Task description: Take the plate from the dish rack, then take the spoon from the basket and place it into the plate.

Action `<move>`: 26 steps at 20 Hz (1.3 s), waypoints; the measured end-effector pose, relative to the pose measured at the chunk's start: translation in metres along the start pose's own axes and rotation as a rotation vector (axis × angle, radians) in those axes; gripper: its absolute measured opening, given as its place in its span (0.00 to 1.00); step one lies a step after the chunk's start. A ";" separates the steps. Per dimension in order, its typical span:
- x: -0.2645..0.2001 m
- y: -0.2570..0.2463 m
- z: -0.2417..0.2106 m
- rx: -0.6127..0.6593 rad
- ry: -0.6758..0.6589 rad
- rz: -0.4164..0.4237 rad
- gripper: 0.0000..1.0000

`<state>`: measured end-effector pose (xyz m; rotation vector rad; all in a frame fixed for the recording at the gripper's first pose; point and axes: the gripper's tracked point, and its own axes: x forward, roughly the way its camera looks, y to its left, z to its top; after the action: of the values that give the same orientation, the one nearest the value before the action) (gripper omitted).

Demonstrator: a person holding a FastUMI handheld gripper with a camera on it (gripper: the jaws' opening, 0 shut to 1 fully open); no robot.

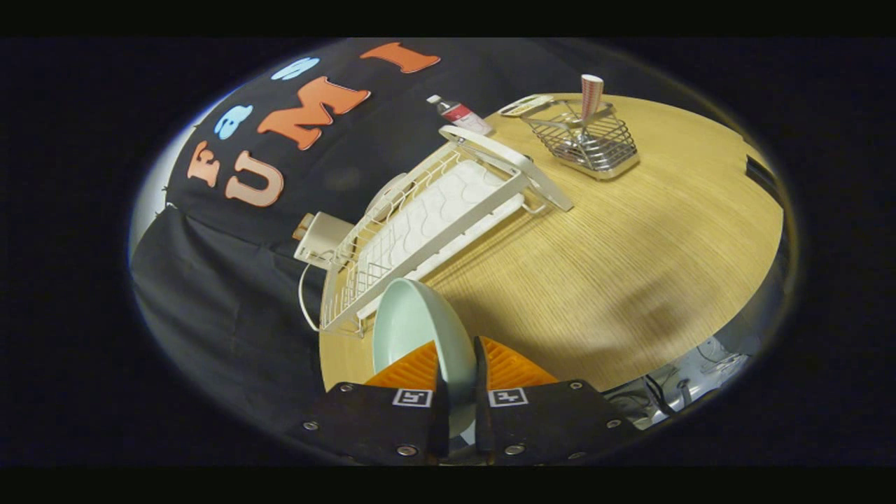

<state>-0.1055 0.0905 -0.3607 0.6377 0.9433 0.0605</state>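
Two fingers close in on the plate (418, 329), and we see the gripper (458, 367) clamped on its rim, one pad on each face, with only the plate's thickness between them. The plate is pale green and stands on edge, tilted, reaching from between the fingers toward 11 o'clock; whether its far rim touches the rack we cannot tell.

Just beyond it, from 11 to 12 o'clock of the fingers, we find the dish rack (427, 231), a white wire frame with a white drip tray, lying on the wooden table (630, 266). A white plug box (320, 238) with a cord sits against the rack's far side at about 10 o'clock.

Farther along, at about 12 o'clock past the rack's end, a small bottle (458, 113) with a red label lies on its side. At 1 o'clock, well apart from the fingers, we see the wire basket (588, 143); a patterned cup (591, 96) stands in it. We cannot make out the spoon there.
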 end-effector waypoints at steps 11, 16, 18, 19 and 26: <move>-0.012 -0.035 0.021 -0.034 -0.023 -0.109 0.66; -0.045 -0.064 0.084 -0.132 -0.178 -0.219 0.98; -0.060 -0.077 0.115 -0.183 -0.252 -0.276 0.98; -0.067 -0.082 0.130 -0.206 -0.287 -0.300 0.98; -0.103 -0.091 0.206 -0.328 -0.444 -0.375 0.98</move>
<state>-0.0292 -0.1161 -0.2473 0.1507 0.5889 -0.2479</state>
